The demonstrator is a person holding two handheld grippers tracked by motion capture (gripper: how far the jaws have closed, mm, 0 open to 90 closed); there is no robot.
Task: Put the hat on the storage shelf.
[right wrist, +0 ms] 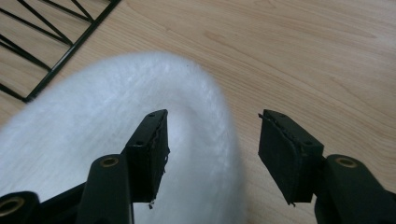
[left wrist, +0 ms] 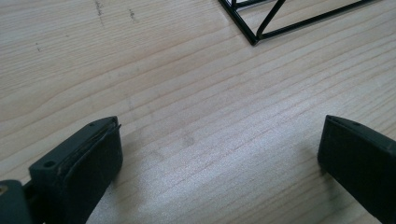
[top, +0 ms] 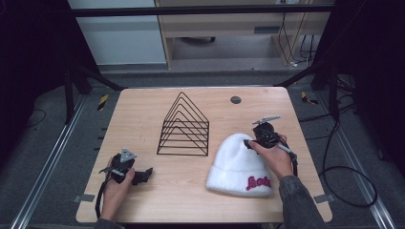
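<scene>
Wood table [top: 143,109], white beanie [top: 236,164] (pink script), right tongs [right wrist: 212,140] apart.

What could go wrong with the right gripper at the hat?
1. The right gripper straddles only the fuzzy edge of the white hat; a shallow pinch could slip off.
2. The wire rack stands close beside the hat, so a lift toward it might snag or knock it.

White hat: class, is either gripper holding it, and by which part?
Neither. The right gripper straddles the white hat's top edge with open jaws; the left gripper is open above the table.
</scene>
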